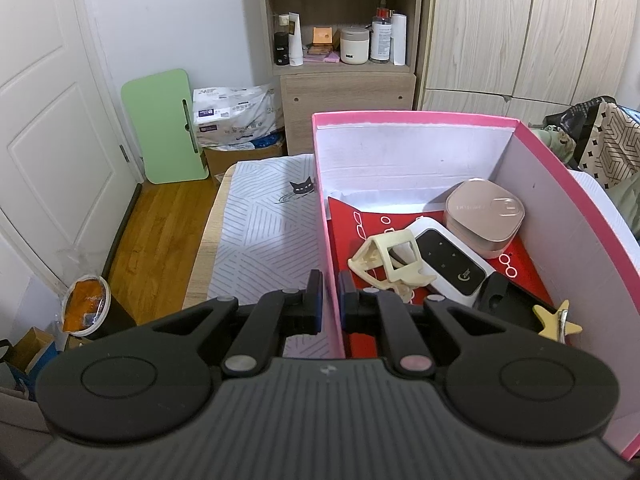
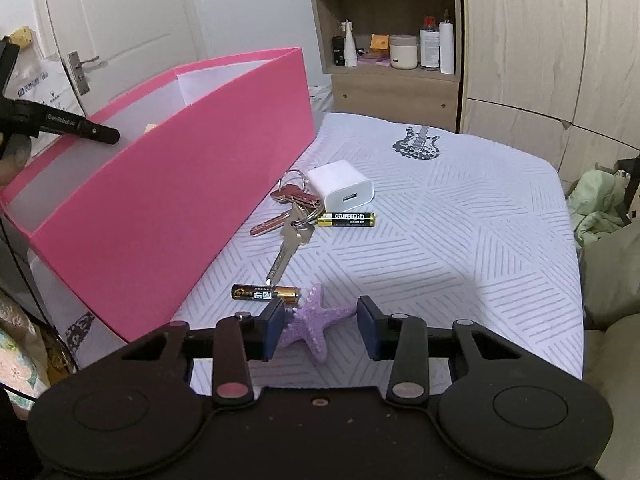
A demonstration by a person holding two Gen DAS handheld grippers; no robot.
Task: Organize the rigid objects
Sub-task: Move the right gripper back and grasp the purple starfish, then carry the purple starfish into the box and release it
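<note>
My left gripper point(image 1: 331, 304) is shut on the near left wall of the pink box point(image 1: 412, 118). Inside the box lie a rose-gold case point(image 1: 486, 216), a white device with a black screen point(image 1: 452, 264), a cream plastic holder point(image 1: 394, 260) and a yellow star clip point(image 1: 556, 320). On the patterned cloth, a purple starfish point(image 2: 308, 324) sits between the pads of my right gripper point(image 2: 322, 326), and both pads touch its arms. Beyond it lie two batteries point(image 2: 266, 293) point(image 2: 346, 219), a bunch of keys point(image 2: 292, 216) and a white charger cube point(image 2: 340, 184), all beside the pink box point(image 2: 180, 168).
A wooden shelf unit point(image 2: 384, 40) with bottles and a wardrobe point(image 2: 540, 60) stand behind the table. Green clothing point(image 2: 600, 204) lies off the table's right edge. A green board point(image 1: 164, 128) leans on the wall left of the table, above the wood floor point(image 1: 160, 232).
</note>
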